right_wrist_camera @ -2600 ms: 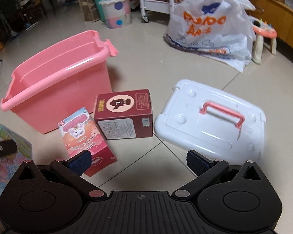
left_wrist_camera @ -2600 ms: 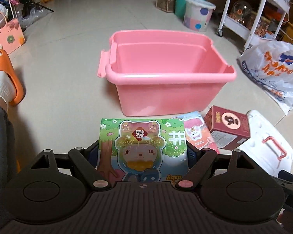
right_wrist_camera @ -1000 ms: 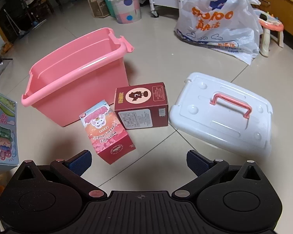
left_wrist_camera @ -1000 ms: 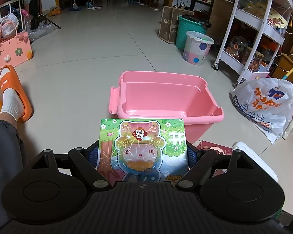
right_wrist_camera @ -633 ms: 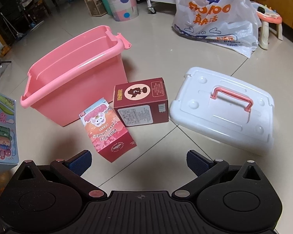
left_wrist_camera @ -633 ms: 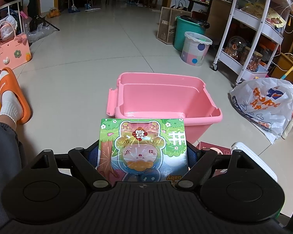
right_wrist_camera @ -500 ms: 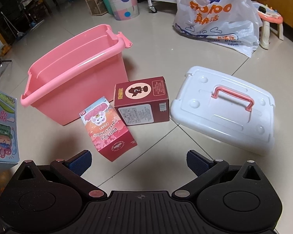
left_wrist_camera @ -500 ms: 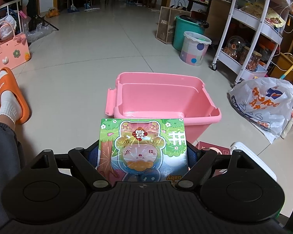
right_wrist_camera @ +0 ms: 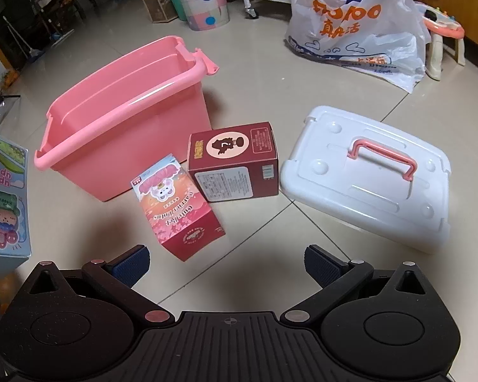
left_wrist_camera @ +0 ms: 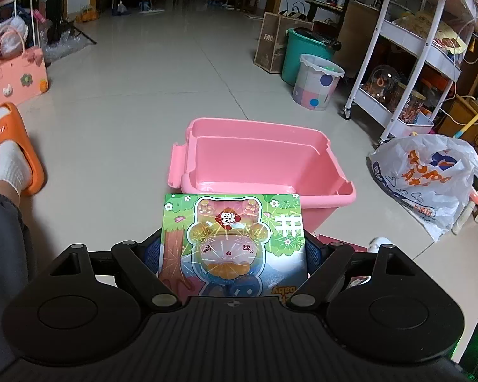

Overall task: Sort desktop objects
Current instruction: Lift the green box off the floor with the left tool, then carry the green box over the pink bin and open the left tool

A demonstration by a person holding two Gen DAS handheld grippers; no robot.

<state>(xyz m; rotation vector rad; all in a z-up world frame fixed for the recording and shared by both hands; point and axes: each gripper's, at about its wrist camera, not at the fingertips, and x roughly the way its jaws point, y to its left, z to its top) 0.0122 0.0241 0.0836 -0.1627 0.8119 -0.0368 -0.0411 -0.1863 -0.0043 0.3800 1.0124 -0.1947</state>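
My left gripper is shut on a green cartoon bear box and holds it in the air just in front of the near rim of the empty pink bin. The box also shows at the left edge of the right wrist view. My right gripper is open and empty above the floor. Ahead of it lie a pink carton and a maroon box, beside the pink bin.
A white lid with a pink handle lies right of the maroon box. A white shopping bag, a spotted bucket, a white shelf cart and a person's foot in an orange slipper surround the area.
My left gripper has risen with the bear box and moved toward the pink bin, now looking down into it. My right gripper has stayed open and shifted only slightly.
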